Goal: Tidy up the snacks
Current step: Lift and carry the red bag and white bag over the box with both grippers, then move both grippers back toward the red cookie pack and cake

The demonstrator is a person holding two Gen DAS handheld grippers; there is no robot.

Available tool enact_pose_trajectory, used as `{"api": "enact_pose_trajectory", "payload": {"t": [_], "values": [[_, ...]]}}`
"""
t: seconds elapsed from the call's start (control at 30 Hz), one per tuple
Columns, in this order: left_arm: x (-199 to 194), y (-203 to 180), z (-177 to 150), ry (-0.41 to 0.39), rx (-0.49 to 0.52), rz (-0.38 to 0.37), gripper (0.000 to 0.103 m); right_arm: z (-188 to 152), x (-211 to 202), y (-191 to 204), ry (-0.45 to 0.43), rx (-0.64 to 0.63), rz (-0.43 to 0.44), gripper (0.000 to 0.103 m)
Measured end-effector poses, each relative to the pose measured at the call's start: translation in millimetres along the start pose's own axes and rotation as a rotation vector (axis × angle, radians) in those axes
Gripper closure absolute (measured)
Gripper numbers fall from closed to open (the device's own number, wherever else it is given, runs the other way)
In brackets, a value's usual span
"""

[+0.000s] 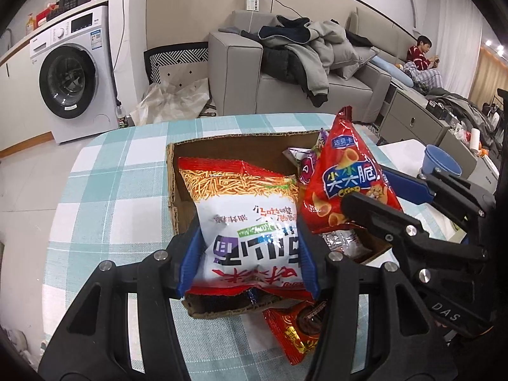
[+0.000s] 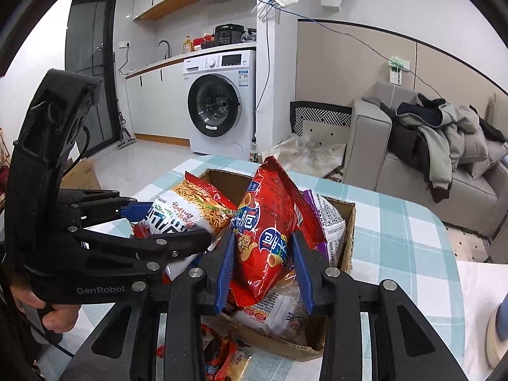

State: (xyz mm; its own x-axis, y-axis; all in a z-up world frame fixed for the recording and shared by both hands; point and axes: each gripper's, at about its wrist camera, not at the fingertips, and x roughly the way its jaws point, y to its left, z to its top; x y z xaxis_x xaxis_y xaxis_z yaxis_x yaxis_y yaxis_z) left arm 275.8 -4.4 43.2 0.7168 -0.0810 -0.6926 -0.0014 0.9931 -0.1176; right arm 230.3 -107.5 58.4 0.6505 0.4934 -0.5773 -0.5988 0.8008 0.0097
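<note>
An open cardboard box (image 1: 228,143) sits on a table with a teal checked cloth (image 1: 120,190). My left gripper (image 1: 249,254) is shut on a white and red noodle-snack bag (image 1: 250,219) and holds it over the box's near left part. My right gripper (image 2: 263,263) is shut on a red crisp bag (image 2: 270,222) and holds it upright over the box (image 2: 347,222). The red crisp bag (image 1: 346,174) and the right gripper show at right in the left wrist view. The noodle-snack bag (image 2: 187,206) shows at left in the right wrist view. Purple and white packs (image 2: 327,216) lie in the box.
A small red snack pack (image 1: 295,330) lies on the cloth just in front of the box. A washing machine (image 1: 73,76) and a grey sofa (image 1: 285,73) with clothes stand beyond the table. A blue bowl (image 1: 443,160) sits on a white side table at right.
</note>
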Motion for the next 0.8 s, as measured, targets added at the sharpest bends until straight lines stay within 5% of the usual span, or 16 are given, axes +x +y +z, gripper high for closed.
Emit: {"api": "enact_pose_trajectory", "payload": {"t": [0.27, 0.53, 0.67, 0.8], "values": [[11, 5, 2, 0.005, 0.003, 0.006, 0.052, 3, 9, -4, 0.007, 0.002, -0.014, 0.066], [14, 7, 1, 0.018, -0.004, 0.007, 0.051, 0, -4, -12, -0.006, 0.025, -0.050, 0.048], [9, 10, 1, 0.019, -0.007, 0.001, 0.041, -5, -17, -17, -0.017, 0.041, -0.070, 0.029], [-5, 14, 0, 0.005, -0.026, -0.016, 0.021, -11, -27, -23, -0.008, 0.056, -0.073, 0.015]]}}
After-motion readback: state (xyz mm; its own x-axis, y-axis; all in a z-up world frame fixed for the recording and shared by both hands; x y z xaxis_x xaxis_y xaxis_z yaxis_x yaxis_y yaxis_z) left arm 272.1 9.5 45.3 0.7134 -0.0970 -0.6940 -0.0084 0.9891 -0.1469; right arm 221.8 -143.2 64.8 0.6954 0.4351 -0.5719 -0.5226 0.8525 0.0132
